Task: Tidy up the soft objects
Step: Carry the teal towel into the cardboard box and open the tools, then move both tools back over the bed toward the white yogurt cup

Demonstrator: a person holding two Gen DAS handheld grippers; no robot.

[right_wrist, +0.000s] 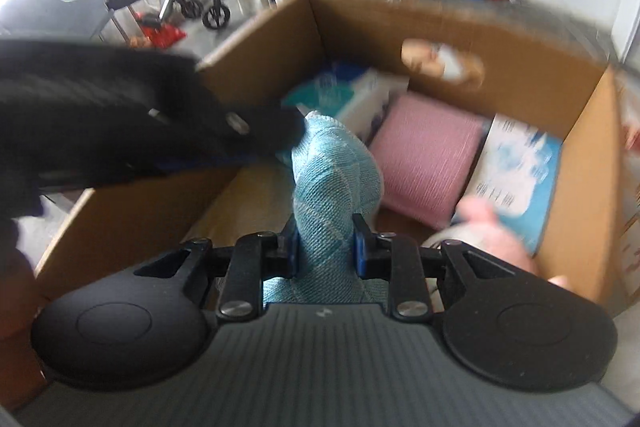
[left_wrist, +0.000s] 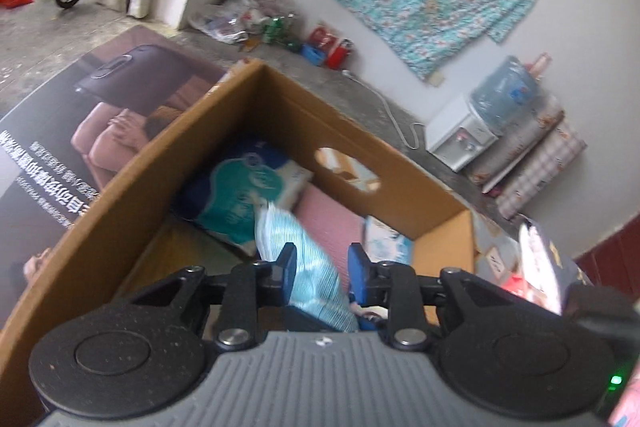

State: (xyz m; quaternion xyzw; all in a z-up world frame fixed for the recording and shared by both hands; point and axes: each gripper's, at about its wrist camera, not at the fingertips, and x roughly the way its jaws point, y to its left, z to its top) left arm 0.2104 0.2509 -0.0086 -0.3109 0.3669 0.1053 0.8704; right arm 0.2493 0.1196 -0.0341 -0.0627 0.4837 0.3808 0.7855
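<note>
Blue cloth (right_wrist: 332, 183) clamped in right tongs (right_wrist: 326, 243), loose between parted left tongs (left_wrist: 322, 263), over cardboard box (right_wrist: 440, 23)

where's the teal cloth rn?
Both views: teal cloth hangs over the open cardboard box, between the right gripper fingers, beside the pink towel.

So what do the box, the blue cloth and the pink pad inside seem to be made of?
Box: brown corrugated cardboard, matte, with a cut-out handle hole and raw-looking edges. Blue cloth: woven or knitted fabric, soft; the weave and pale diamond lines show, and it bends limply. Pink pad: probably textile over soft filling, with a fine ribbed texture; blur leaves this uncertain.
</note>
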